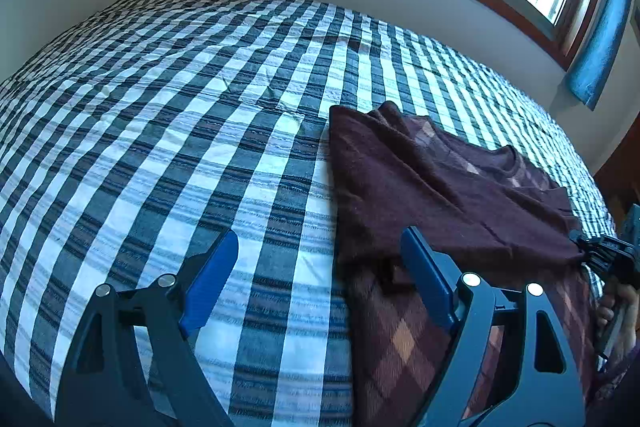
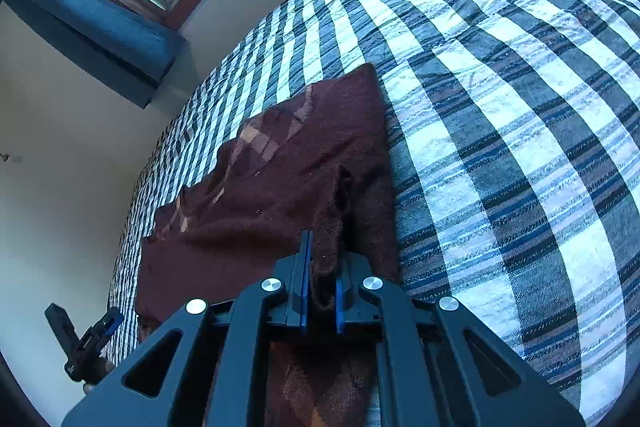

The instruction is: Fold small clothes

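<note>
Maroon sweater [image 2: 280, 195] edge is pinched by the right gripper [image 2: 322, 287]; it should be carried across evenly while the left gripper [image 1: 320, 287], spread wide, holds nothing.

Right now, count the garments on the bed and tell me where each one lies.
1: a maroon sweater on the plaid bedspread, near its window-side edge, a fold pinched in the right gripper. More may lie outside both views.

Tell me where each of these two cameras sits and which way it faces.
Left wrist: on the left gripper, looking down across the checked bedspread toward the window; open jaws, and a hand at the right edge.
Right wrist: on the right gripper, facing the bed, jaws shut on the maroon sweater.
Shared: sweater, bedspread, window, each other's gripper.
</note>
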Demonstrator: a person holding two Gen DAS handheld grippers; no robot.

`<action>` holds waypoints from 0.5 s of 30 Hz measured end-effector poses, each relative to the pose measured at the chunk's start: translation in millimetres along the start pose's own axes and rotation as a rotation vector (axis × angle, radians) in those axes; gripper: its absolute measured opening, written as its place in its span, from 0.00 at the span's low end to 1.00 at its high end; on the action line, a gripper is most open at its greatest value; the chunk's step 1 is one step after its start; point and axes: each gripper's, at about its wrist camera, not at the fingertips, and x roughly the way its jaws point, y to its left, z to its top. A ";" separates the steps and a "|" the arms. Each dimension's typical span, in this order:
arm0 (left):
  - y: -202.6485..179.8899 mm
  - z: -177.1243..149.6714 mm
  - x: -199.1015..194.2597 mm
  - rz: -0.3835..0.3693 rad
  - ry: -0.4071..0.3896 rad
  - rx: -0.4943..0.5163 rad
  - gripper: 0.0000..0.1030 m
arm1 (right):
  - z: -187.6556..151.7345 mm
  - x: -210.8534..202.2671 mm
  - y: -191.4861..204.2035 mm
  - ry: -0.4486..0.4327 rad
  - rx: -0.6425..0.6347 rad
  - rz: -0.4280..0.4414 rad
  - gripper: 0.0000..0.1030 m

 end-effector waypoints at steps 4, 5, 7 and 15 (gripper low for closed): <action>-2.2 1.1 11.2 0.010 0.024 0.001 0.81 | -0.3 -7.7 -10.1 0.009 0.020 0.038 0.09; -2.0 1.2 13.1 0.012 0.028 0.002 0.81 | 0.2 -8.1 -11.6 0.010 0.023 0.042 0.10; -1.3 1.4 15.7 0.013 0.032 0.002 0.81 | -0.4 -14.0 -13.0 0.007 0.019 0.032 0.12; -3.5 8.5 16.8 -0.003 0.011 0.001 0.81 | -8.3 -26.1 -3.3 0.021 -0.003 0.041 0.23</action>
